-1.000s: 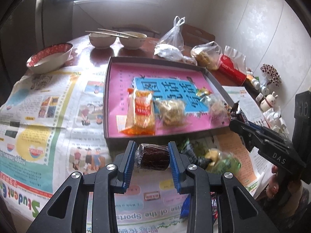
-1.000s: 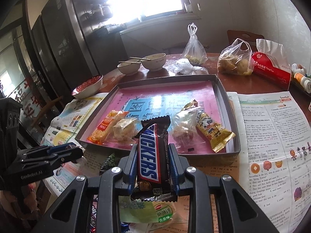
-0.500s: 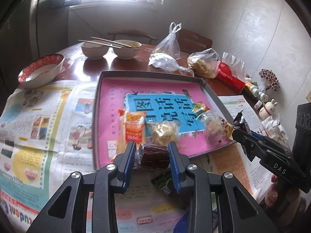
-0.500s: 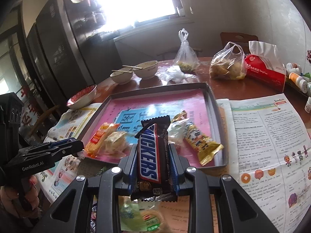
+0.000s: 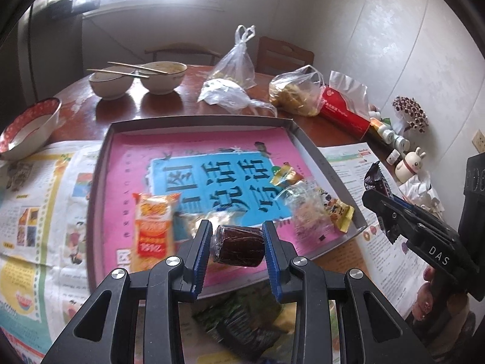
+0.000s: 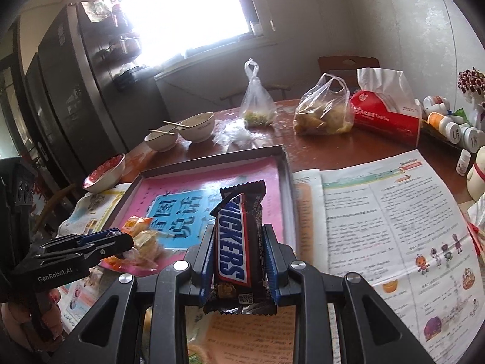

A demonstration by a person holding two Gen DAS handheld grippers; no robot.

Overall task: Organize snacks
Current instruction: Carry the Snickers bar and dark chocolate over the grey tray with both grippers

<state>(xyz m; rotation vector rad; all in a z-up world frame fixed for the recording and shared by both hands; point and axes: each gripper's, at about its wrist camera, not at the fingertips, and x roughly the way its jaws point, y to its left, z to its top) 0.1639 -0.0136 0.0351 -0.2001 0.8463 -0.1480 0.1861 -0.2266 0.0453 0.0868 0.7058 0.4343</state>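
- Both grippers have carried their loads forward from the near edge of the newspaper to over the front rim of the tray [image 5: 309,148]; a second ago the tray lay well ahead of them.
- Left gripper [image 5: 236,239]: jaws clamped on a dark brown wrapped cake [image 5: 238,245], held crosswise between the blue pads, above the tray's near edge.
- Right gripper [image 6: 239,257]: jaws clamped on a Snickers bar [image 6: 235,236], gripped at its lower half and standing up out of the pads, over the tray's front right part.
- Already in the tray, along its front: an orange-wrapped snack [image 5: 153,221], a clear-wrapped pastry [image 5: 303,209] and a yellow-wrapped snack [image 5: 336,209]. Another pale packet sits behind the left pads, blurred.
- Judgement: the task is part done. Several snacks are placed, two are in transit and not yet released.
- Outstanding: a green packet [image 5: 239,318] and some other wrappers lie on the newspaper [image 5: 39,200] below the left gripper, outside the tray. How many remain cannot be told.
- Tray's rear half is bare, so room is ample.
- Bowls, plastic bags and the red tissue pack [image 6: 385,115] at the back look unrelated.
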